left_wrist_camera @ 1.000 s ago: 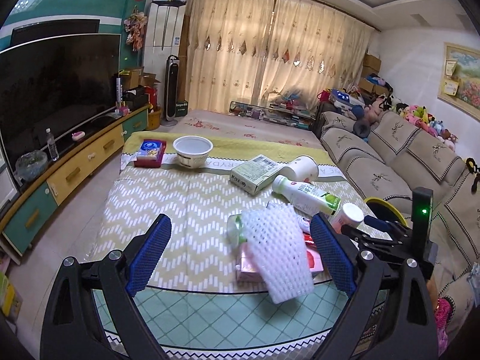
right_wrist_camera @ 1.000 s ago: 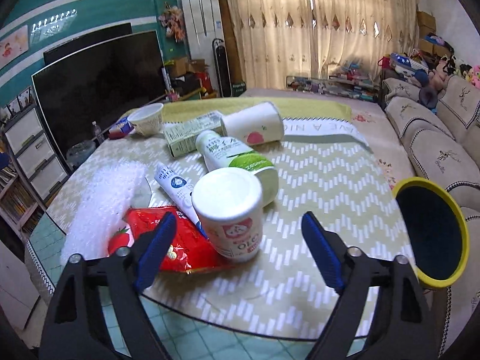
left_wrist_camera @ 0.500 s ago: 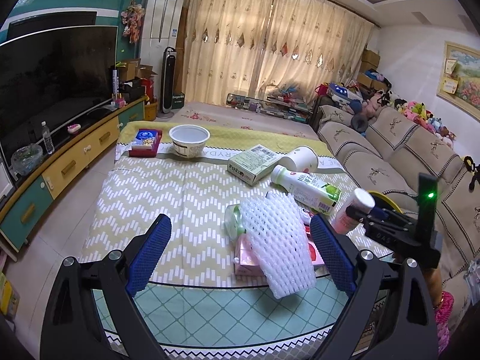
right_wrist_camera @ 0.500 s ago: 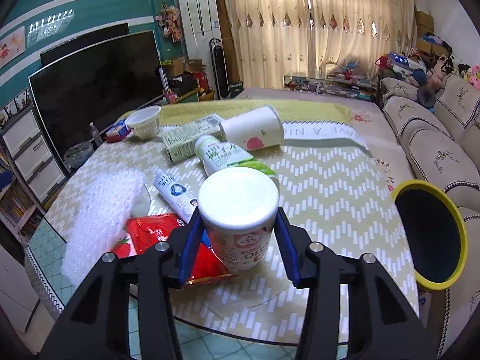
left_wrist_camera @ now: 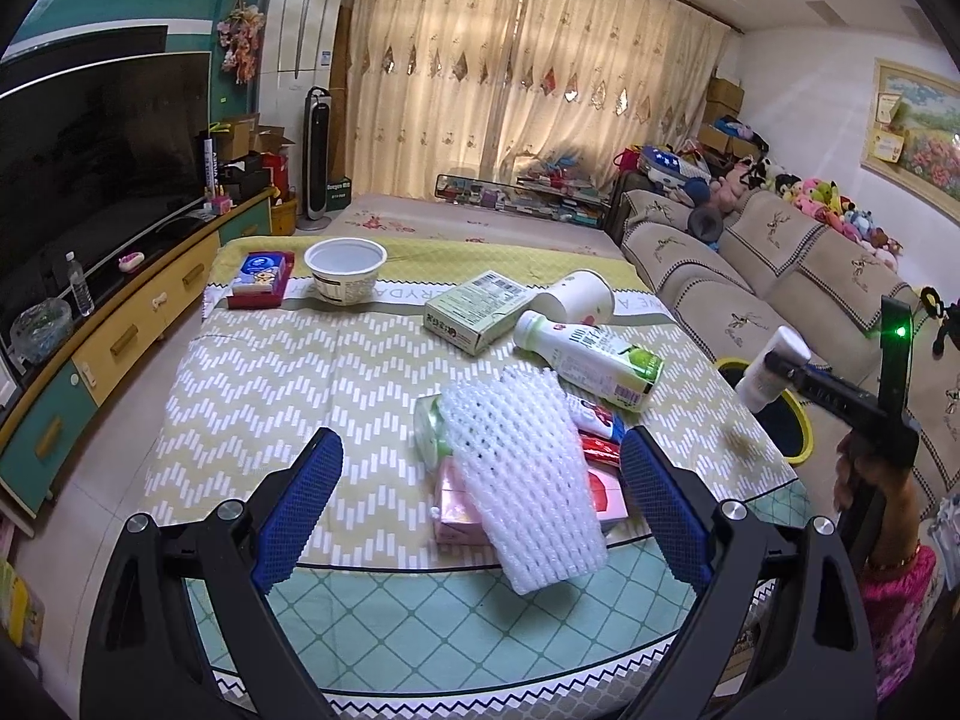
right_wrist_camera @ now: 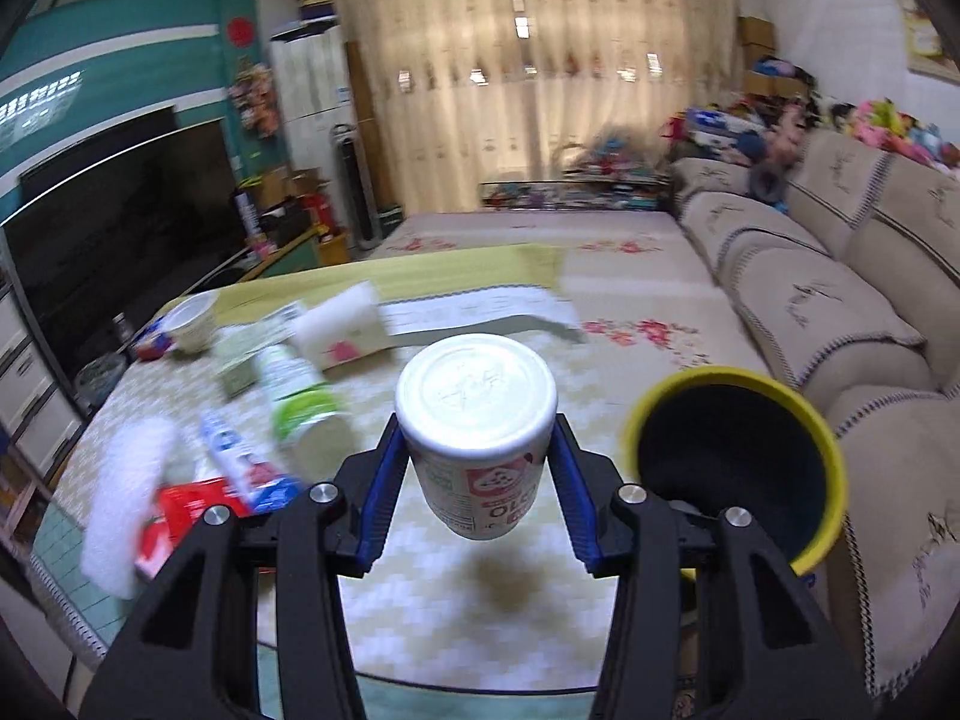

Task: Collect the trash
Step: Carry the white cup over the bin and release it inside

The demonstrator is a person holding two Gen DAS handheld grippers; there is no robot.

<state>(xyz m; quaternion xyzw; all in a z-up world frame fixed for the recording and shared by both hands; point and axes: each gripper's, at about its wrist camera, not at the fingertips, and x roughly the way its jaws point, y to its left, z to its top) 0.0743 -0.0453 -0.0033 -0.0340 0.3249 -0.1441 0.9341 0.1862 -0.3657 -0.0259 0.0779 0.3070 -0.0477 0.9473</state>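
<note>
My right gripper (right_wrist_camera: 477, 474) is shut on a white yogurt cup (right_wrist_camera: 477, 414) and holds it in the air above the table's right side, left of a yellow-rimmed black bin (right_wrist_camera: 735, 468). In the left wrist view the cup (left_wrist_camera: 771, 369) hangs above the bin (left_wrist_camera: 798, 432). My left gripper (left_wrist_camera: 480, 498) is open and empty at the table's near edge, in front of white foam netting (left_wrist_camera: 528, 474). Under the netting lie a pink packet (left_wrist_camera: 456, 510) and a red wrapper (left_wrist_camera: 606, 486). A white and green bottle (left_wrist_camera: 588, 360) lies on its side beyond.
On the table (left_wrist_camera: 270, 372) are a green carton (left_wrist_camera: 477, 312), a tipped paper cup (left_wrist_camera: 579, 297), a white bowl (left_wrist_camera: 345, 261) and a blue and red box (left_wrist_camera: 258, 279). A TV cabinet (left_wrist_camera: 108, 324) runs along the left, a sofa (left_wrist_camera: 780, 264) along the right.
My right gripper closed on the yogurt cup, lifted it off the table and carried it right, toward the bin. My left gripper stayed open and drew back slightly.
</note>
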